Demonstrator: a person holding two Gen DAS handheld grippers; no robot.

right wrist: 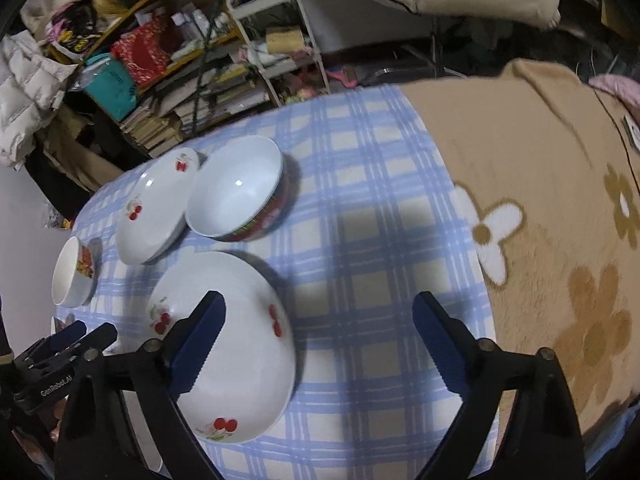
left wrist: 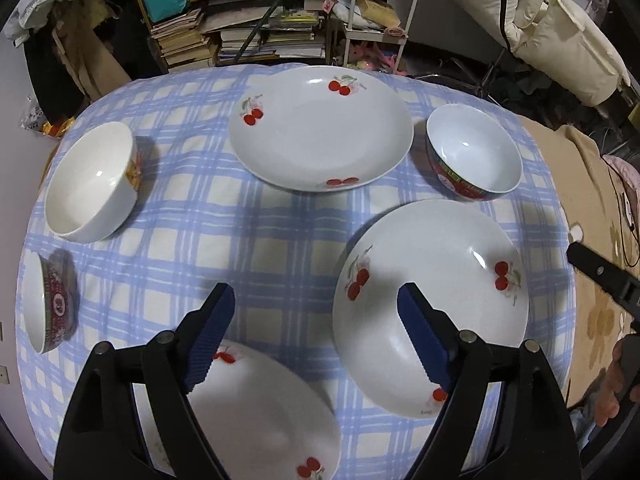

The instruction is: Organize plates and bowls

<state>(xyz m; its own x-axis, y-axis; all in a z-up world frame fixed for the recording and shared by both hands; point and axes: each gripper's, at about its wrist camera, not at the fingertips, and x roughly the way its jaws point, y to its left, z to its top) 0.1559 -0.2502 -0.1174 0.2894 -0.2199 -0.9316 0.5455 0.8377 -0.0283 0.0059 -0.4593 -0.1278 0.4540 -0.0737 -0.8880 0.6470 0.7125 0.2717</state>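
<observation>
My left claw (left wrist: 316,312): jaws wide apart, nothing between them, above the checked cloth (left wrist: 260,232) | my right claw (right wrist: 320,320): jaws wide apart, empty | near plate (left wrist: 264,412) under my left finger | right plate (left wrist: 432,304) beside it | far plate (left wrist: 320,128) between white bowl (left wrist: 92,184) and red-banded bowl (left wrist: 474,152)

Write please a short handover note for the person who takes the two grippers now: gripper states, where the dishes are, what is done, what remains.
Left gripper: open, empty, above the checked tablecloth between two cherry plates.
Right gripper: open, empty, beside the near-right cherry plate.
Dishes: three cherry plates, near-left, near-right, far; red-patterned bowl far right; white bowl left; another patterned bowl at the left edge.
Done: nothing stacked.
Left: group plates and bowls.
</observation>
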